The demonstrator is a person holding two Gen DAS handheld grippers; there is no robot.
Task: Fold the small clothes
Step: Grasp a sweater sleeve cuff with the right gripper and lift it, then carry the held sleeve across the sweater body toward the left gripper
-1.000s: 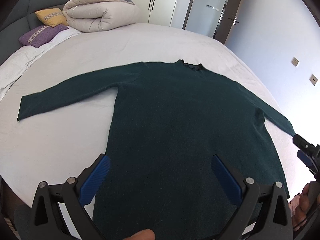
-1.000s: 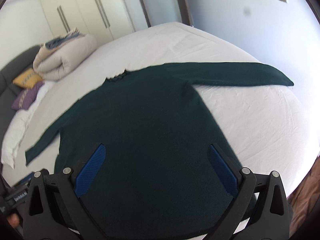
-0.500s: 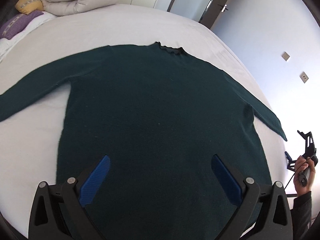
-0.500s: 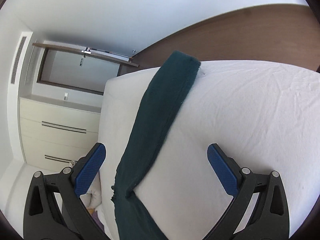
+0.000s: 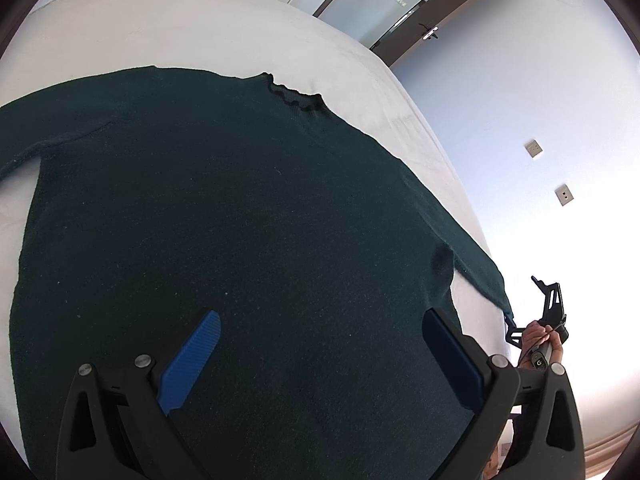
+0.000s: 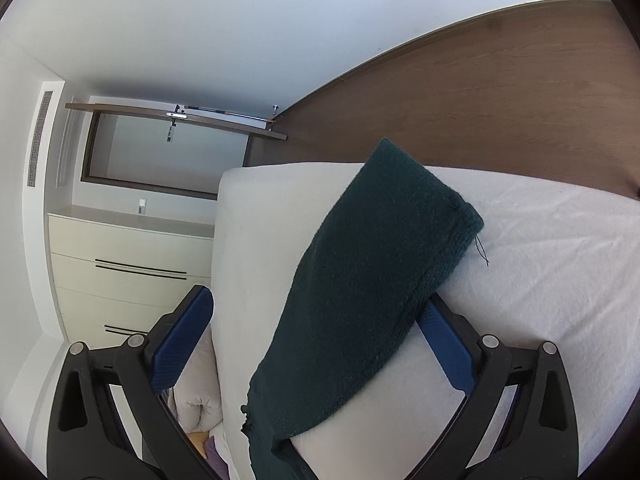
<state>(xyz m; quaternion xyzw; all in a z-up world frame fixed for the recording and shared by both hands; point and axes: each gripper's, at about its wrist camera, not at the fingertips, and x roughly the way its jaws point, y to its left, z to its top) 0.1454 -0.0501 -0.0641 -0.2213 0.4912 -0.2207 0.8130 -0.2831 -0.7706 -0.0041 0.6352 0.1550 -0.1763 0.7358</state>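
White bed sheet [image 5: 168, 36] fills most of what my left claw's camera sees, with a door [image 5: 384, 4] at the top of the frame. My dark green sweater [image 5: 224, 224] lies flat on the bed, front side down or up I cannot tell, with its frilly neck [image 5: 296, 98] near the top middle.

My left claw [image 5: 320, 354] hangs over the bottom part of the sweater. Its two blue fingers [image 5: 192, 356] are spread wide and hold nothing.

A second ago my right claw [image 6: 316, 344] was looking over the whole sweater too. Now it has swung over to the side of the bed and come in close to the sleeve end [image 6: 404, 232]. In its camera the sleeve fills the middle of the frame, running from the lower middle up to the right. The sleeve sits between the two spread fingers, and the right finger [image 6: 444, 348] is partly under the edge of the cloth. The fingers have not squeezed yet.

In my left camera I can see my other hand [image 5: 542, 338] at the lower right, beside the tip of that sleeve.

I think this means the folding is just starting. The sleeve is the first part to grab, so I can lay it across the body.
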